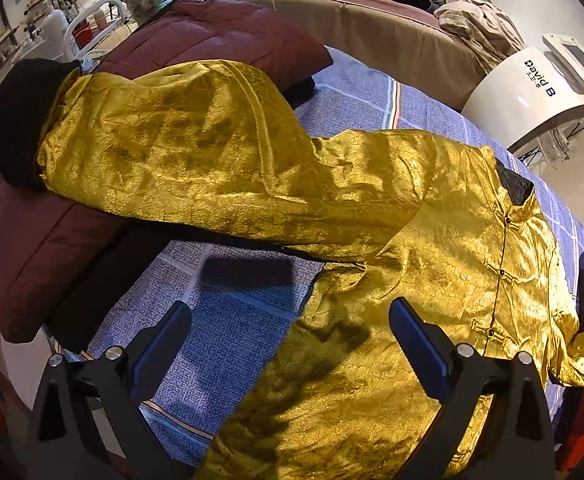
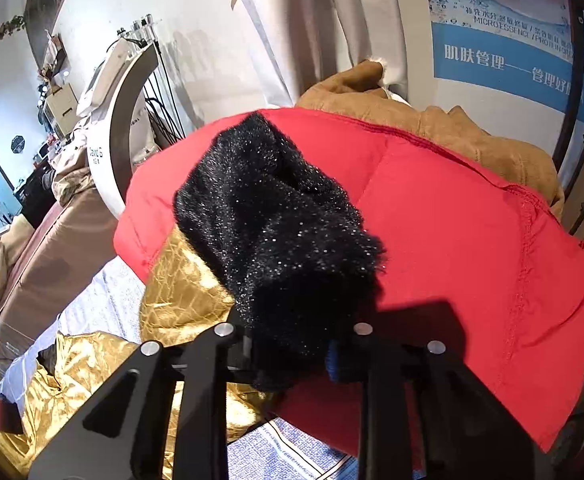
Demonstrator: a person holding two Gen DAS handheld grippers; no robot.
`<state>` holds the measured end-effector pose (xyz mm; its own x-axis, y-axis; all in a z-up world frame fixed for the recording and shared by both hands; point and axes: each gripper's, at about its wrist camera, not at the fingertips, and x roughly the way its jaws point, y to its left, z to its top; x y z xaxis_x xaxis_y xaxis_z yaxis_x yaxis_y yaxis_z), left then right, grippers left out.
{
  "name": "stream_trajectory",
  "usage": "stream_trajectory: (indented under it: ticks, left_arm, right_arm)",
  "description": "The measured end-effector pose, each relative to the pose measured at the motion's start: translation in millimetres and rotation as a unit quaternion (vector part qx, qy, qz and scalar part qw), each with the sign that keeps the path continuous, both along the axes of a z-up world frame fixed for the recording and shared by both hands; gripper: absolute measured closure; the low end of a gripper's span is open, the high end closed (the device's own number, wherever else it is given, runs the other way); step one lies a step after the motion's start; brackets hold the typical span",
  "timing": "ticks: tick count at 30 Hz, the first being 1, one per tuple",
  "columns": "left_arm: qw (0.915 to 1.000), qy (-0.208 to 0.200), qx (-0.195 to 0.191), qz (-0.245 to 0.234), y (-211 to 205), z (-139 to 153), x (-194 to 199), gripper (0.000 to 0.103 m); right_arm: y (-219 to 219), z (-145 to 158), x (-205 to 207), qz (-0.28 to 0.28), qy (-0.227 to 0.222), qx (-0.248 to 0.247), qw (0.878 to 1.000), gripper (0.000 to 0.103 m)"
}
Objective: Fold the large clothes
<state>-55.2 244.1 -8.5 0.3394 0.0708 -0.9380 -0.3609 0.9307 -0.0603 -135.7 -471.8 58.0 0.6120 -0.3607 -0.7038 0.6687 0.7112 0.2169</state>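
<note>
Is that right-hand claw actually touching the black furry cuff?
Touching. The right wrist view shows the right gripper closed on the black furry cuff, its fur bunched between the fingers above the red jacket.

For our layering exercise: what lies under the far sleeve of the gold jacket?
The sleeve drapes over a maroon quilt and, nearer, the blue bedsheet. Its black fur cuff rests on the quilt. What the quilt covers is hidden.
</note>
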Motion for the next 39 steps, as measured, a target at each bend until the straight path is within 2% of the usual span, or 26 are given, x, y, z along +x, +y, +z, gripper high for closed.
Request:
stream_trajectory:
  ticks: [5, 9, 12, 15, 19, 26, 32, 33, 35, 37, 39]
  left_arm:
    - [0.9997, -0.007, -0.003, 0.022, 20, 2, -8, 0.006]
    - [0.9992, -0.010, -0.011, 0.037, 39, 3, -16, 0.006]
    - [0.9988, -0.007, -0.003, 0.048, 50, 4, -21, 0.006]
    - [0.9986, -0.007, 0.008, 0.051, 59, 7, -27, 0.006]
    - [0.9981, -0.006, 0.012, 0.060, 72, 10, -37, 0.006]
    - [0.9965, -0.001, 0.006, 0.084, 97, 9, -59, 0.006]
    - [0.9955, 0.008, 0.006, 0.094, 108, 4, -70, 0.006]
    - [0.9953, 0.009, 0.005, 0.096, 110, 3, -72, 0.006]
    - [0.9950, 0.014, 0.004, 0.099, 112, 0, -74, 0.006]
    - [0.9950, 0.019, 0.001, 0.098, 112, -4, -75, 0.006]
    - [0.9953, 0.023, 0.001, 0.094, 110, -6, -76, 0.006]
  right_arm:
    - [33, 23, 7, 0.035, -0.024, -0.016, 0.999, 0.082]
    - [79, 41, 28, 0.090, -0.043, -0.021, 0.995, 0.082]
    - [122, 48, 53, 0.137, -0.048, -0.021, 0.989, 0.082]
    - [178, 47, 85, 0.183, -0.030, -0.048, 0.981, 0.082]
    - [259, 31, 125, 0.244, 0.007, -0.077, 0.967, 0.082]
    - [393, -22, 157, 0.337, 0.060, -0.117, 0.932, 0.083]
    - [497, -62, 151, 0.394, 0.054, -0.130, 0.908, 0.083]
    - [514, -67, 145, 0.409, 0.042, -0.137, 0.901, 0.083]
    - [549, -83, 135, 0.449, 0.027, -0.156, 0.879, 0.083]
    - [582, -115, 133, 0.492, 0.068, -0.162, 0.853, 0.083]
    - [598, -143, 131, 0.512, 0.109, -0.152, 0.838, 0.083]
